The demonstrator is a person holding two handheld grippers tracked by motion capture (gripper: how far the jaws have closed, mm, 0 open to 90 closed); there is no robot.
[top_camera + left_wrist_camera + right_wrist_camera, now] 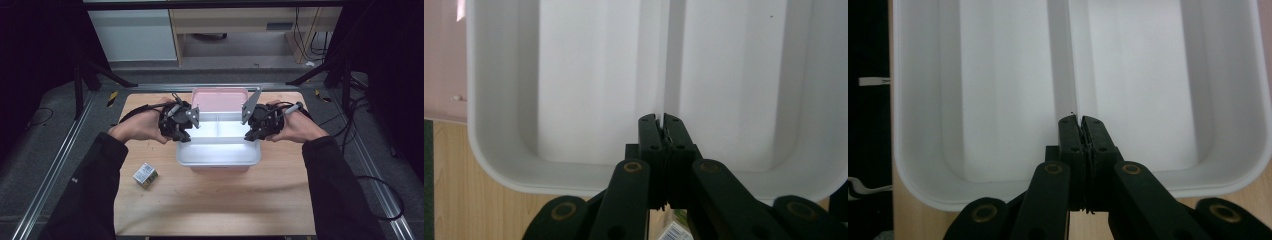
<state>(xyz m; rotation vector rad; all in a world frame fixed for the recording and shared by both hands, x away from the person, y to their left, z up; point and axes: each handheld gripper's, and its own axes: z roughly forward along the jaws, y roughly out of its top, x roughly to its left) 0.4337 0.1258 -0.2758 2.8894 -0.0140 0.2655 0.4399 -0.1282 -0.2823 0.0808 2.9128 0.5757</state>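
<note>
Mid-table on pale wood (210,200), white two-compartment container (218,150), long axis across, flanked by left gripper (186,134) and right gripper (250,134), jaws pinched together, empty, equally near, above opposite ends.

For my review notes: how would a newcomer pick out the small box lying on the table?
Start at the wooden table and find the white two-compartment tray at its middle. The small box lies alone on bare wood off the tray's near left corner: a little printed cube with green on it.
</note>
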